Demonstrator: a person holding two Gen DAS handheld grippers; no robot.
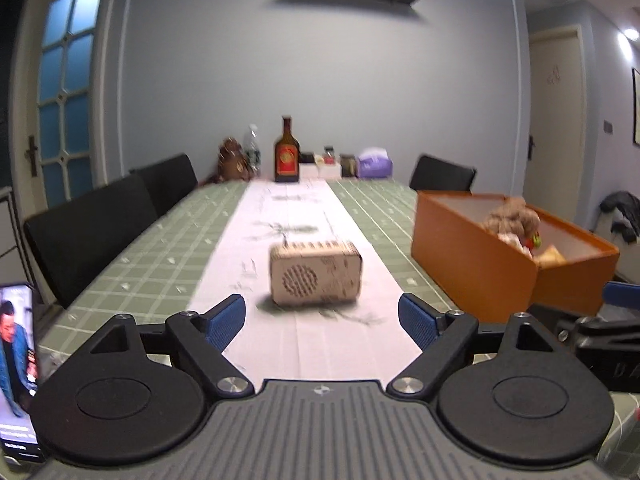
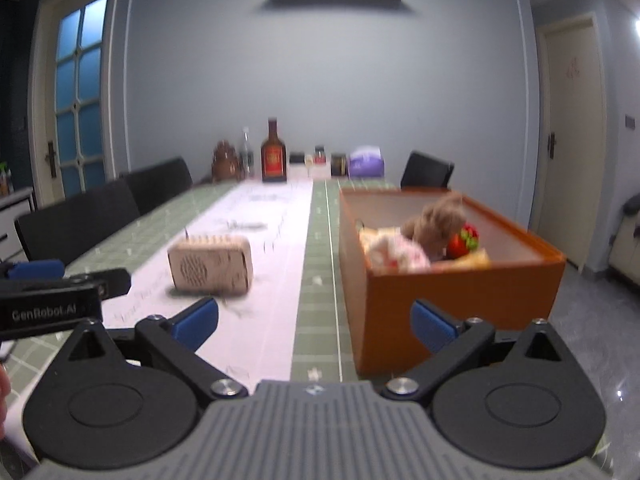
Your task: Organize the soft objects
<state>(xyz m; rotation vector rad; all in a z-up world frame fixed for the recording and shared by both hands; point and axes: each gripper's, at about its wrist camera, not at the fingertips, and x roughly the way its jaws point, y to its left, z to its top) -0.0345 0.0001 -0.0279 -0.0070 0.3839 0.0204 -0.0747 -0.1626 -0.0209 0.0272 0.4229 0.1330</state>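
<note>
A: Left to right, then. Far left?

B: Left gripper [image 1: 321, 322], low centre of its view: spread apart, holding nothing. Just ahead, mid-frame, a perforated wooden box [image 1: 315, 273] on the pale table runner [image 1: 296, 216]. Looks rigid, probably not for sorting.

A: Further right?

B: Right gripper [image 2: 316, 322], likewise spread and empty. Right of frame, orange box [image 2: 460, 296] already holding the soft toys: brown teddy bear [image 2: 438, 222], pink-and-white plush [image 2: 394, 254], red strawberry toy [image 2: 466, 240].

A: Anything left?

B: Seemingly nearly finished; no loose soft item visible nearby.
</note>
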